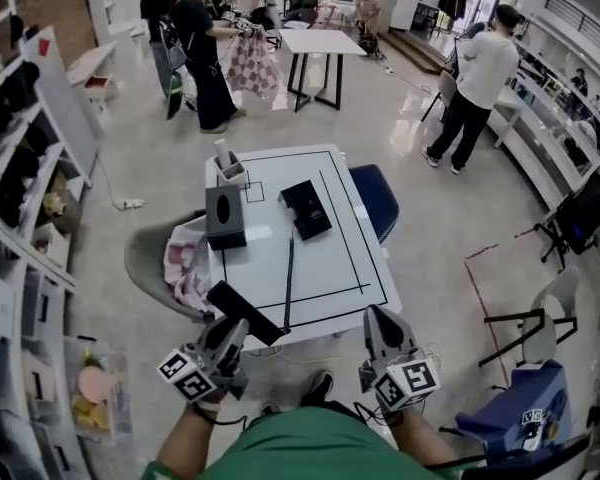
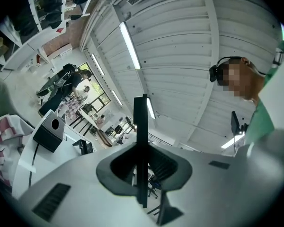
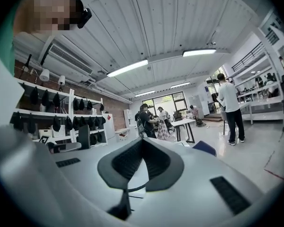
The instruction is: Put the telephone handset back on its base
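Note:
The black telephone handset (image 1: 244, 312) hangs over the table's near left corner, and my left gripper (image 1: 236, 330) is shut on it. In the left gripper view the handset (image 2: 141, 150) shows edge-on as a thin upright black bar clamped between the jaws. The black phone base (image 1: 306, 209) lies on the white table (image 1: 355, 268), toward its far middle, well beyond the handset. A thin black cord (image 1: 289, 280) runs from the base toward the near edge. My right gripper (image 1: 377, 320) hovers at the near right corner, shut, with nothing in it (image 3: 125, 207).
A dark tissue box (image 1: 225, 217) and a small holder (image 1: 229, 168) stand on the table's left side. A grey chair with a pink checked cloth (image 1: 185, 264) is to the left, and a blue chair (image 1: 376, 198) is to the right. Shelves line the left wall; several people stand further off.

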`<state>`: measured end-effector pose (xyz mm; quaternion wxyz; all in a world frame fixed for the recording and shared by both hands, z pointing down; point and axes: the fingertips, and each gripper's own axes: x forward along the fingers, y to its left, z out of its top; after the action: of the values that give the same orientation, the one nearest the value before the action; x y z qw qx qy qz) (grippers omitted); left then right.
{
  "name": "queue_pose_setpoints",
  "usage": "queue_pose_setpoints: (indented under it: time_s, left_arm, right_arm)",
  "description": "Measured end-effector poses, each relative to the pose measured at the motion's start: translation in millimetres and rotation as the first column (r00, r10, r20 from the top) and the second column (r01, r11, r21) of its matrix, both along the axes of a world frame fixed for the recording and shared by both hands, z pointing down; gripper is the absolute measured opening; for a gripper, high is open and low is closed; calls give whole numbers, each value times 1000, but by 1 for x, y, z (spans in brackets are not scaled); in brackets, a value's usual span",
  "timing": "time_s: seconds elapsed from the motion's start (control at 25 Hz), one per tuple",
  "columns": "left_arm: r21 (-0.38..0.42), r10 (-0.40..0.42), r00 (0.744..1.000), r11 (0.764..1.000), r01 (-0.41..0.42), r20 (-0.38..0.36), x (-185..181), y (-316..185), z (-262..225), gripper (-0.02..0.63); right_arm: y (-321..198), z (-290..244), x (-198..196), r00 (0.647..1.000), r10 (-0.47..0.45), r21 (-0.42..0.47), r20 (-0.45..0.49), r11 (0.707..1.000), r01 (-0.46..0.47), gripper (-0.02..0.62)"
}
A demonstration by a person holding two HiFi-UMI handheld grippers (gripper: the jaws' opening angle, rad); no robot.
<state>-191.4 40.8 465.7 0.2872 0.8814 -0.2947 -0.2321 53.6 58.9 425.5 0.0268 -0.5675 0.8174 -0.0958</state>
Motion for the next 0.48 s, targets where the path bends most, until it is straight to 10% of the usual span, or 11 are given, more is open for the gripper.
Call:
queue_pose_setpoints:
  time_s: [0.48]
  left_arm:
    - [-43,-47,999,998,48,24,75,-50,0,81]
  right_arm:
    - [-58,10,79,996,-41,-10,73,999,42,23]
